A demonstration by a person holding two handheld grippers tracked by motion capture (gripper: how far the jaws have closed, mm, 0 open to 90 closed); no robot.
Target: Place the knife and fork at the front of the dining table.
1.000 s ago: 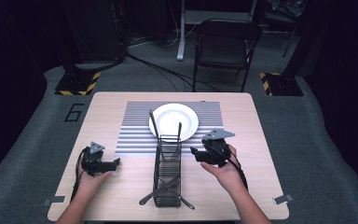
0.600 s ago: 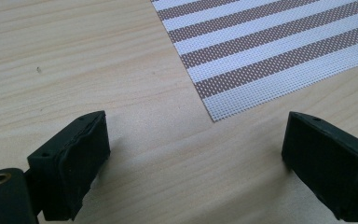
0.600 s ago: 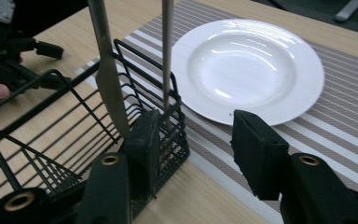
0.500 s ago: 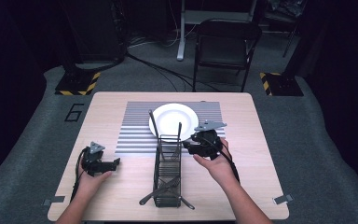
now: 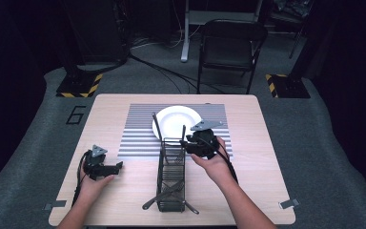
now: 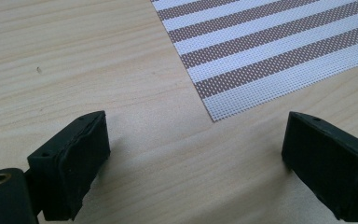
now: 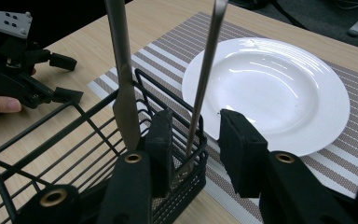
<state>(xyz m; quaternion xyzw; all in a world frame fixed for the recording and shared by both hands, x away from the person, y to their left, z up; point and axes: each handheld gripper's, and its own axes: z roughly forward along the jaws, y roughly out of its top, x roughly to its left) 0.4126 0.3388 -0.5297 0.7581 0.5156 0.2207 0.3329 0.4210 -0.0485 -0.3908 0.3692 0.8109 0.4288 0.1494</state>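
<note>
Closing round the utensil handle [image 7: 204,79] in rack [image 7: 51,140], right gripper [image 7: 196,144] not yet pinching; left gripper [image 6: 196,158] open.

A black wire basket [image 5: 171,176] lies lengthwise on the light wooden surface [image 5: 124,200], its far end touching the striped placemat. At that far end 2 metal utensils stand upright. The thinner handle [image 7: 205,74] leans slightly and rises between the 2 black fingers [image 7: 161,144], near the white plate. The broader, flat handle [image 7: 121,79] stands just beside it. More cutlery [image 5: 164,194] lies flat at the basket's near end.
</note>
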